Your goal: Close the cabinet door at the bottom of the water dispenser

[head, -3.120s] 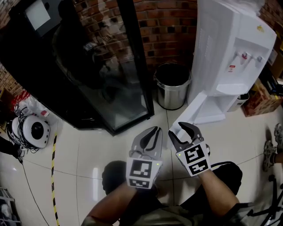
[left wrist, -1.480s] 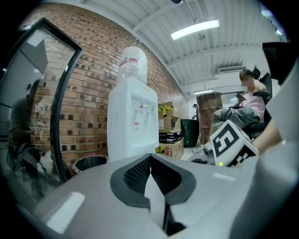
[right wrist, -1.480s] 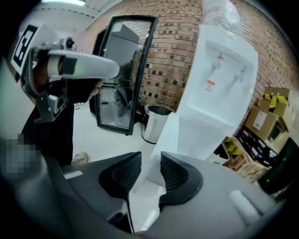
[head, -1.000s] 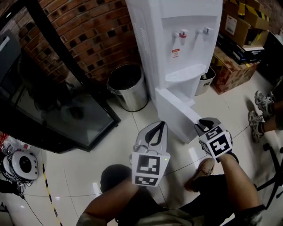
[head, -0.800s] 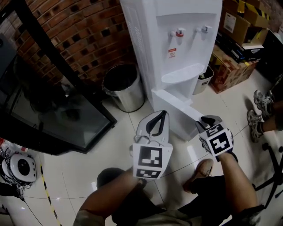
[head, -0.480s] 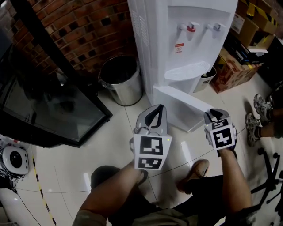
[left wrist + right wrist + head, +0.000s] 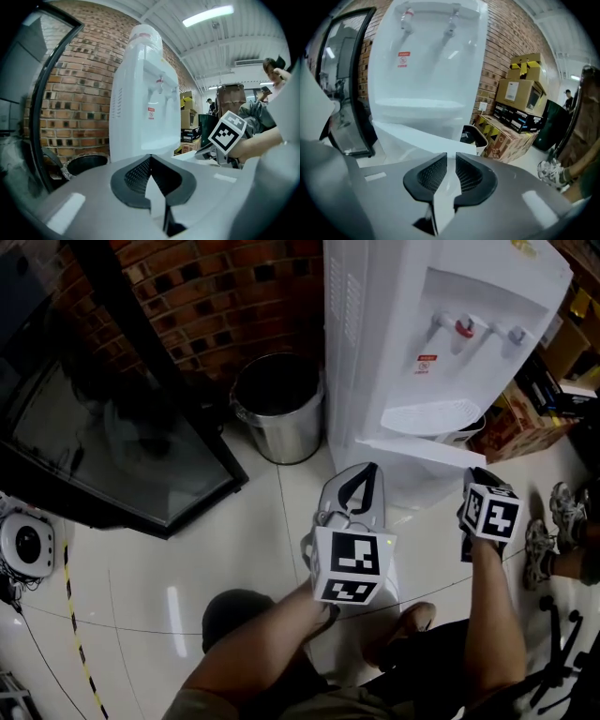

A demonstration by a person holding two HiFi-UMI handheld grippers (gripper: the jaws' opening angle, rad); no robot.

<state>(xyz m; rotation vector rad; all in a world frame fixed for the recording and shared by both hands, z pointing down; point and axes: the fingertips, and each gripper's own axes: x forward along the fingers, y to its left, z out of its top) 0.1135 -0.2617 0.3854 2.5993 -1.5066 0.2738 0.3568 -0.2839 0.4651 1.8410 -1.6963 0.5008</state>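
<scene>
The white water dispenser (image 7: 441, 343) stands against the brick wall. Its bottom cabinet door (image 7: 417, 451) is swung open and sticks out over the floor. My right gripper (image 7: 476, 474) is at the door's free outer edge; its jaws are closing, with only a narrow gap left. In the right gripper view the door (image 7: 422, 136) lies just beyond the right gripper (image 7: 451, 157), and I cannot tell whether its edge is between the pads. My left gripper (image 7: 361, 476) hovers shut and empty in front of the door's hinge side. The left gripper (image 7: 149, 157) points at the dispenser (image 7: 140, 108).
A steel bin (image 7: 279, 409) stands left of the dispenser, beside a black glass-door cabinet (image 7: 122, 427). Cardboard boxes (image 7: 518, 101) and a small bin (image 7: 473, 136) are on the dispenser's right. Another person's shoes (image 7: 562, 512) are at the right edge. My foot (image 7: 412, 620) is below the grippers.
Both grippers have moved toward the dispenser. The right one went to the door's free edge and rolled, and its jaws narrowed. The door now shows more edge-on.
</scene>
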